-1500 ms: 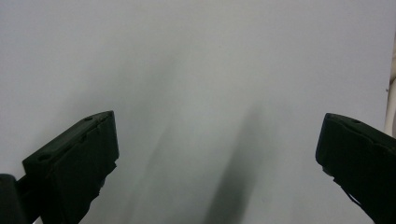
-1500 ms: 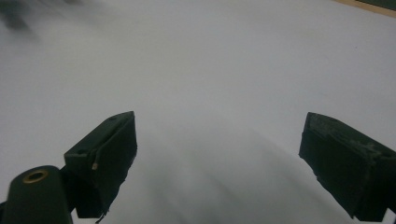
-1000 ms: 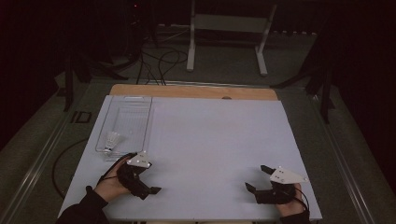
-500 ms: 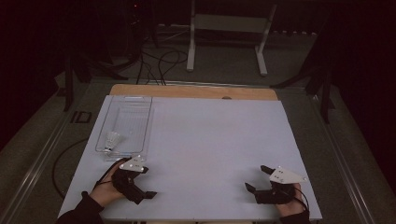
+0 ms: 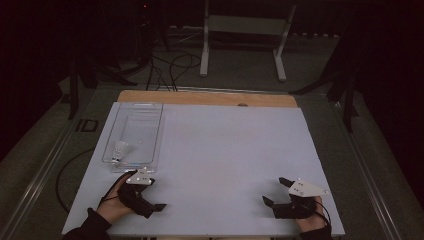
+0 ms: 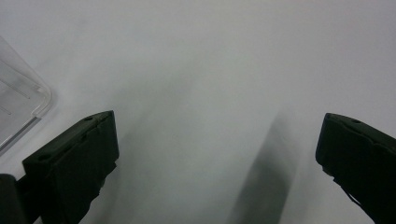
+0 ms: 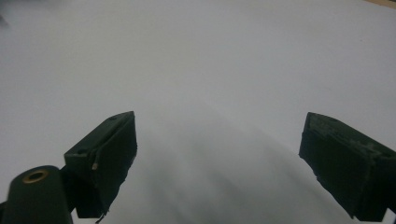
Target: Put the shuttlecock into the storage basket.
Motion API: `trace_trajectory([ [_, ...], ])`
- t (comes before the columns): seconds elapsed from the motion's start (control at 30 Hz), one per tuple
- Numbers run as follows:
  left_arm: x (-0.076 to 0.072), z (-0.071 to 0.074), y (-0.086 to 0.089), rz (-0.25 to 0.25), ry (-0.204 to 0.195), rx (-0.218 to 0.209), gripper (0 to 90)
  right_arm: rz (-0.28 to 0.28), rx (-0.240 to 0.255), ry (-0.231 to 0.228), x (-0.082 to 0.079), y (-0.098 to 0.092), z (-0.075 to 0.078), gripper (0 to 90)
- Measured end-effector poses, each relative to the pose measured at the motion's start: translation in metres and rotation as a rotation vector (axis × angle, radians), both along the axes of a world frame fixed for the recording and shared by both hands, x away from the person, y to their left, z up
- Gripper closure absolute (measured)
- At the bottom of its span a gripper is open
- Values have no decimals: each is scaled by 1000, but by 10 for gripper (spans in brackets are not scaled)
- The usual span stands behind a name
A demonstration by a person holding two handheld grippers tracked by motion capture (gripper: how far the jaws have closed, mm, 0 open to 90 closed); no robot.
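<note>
Near the table's front edge I have both tools low and idle: the left gripper (image 5: 159, 206) sits just below the clear tray (image 5: 157, 131), jaws spread wide with nothing between them, and the right gripper (image 5: 275, 190) at the far front corner is likewise released and empty. 1 shuttlecock (image 5: 119, 149) lies inside the tray, at its near end. I judge the placing done, with little left except perhaps pulling clear. Its long axis seems to run roughly along the tray's length, white skirt toward the back and the cork end toward me, though it is too small to be sure.
</note>
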State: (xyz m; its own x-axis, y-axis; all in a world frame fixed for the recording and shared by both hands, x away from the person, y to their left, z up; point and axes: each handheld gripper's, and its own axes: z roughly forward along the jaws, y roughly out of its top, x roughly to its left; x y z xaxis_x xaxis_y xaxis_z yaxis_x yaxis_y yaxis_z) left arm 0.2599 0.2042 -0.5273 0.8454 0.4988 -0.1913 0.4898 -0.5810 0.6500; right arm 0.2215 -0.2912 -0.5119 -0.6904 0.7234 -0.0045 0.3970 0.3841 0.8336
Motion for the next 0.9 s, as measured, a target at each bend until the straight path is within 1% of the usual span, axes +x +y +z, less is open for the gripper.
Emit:
trace_trajectory([
  [0.33,0,0,1,9,-5,-1,1,2,-1,2,0,1,0,111],
  [0.53,0,0,1,6,1,-7,1,2,-4,6,1,0,-1,111],
  [0.7,0,1,2,1,7,-21,1,2,-5,7,0,1,-1,111],
  [0.77,0,1,1,-2,5,-13,1,3,-5,8,1,1,-1,111],
  [0.9,0,1,1,-5,4,-16,1,3,-4,8,1,1,-1,111],
])
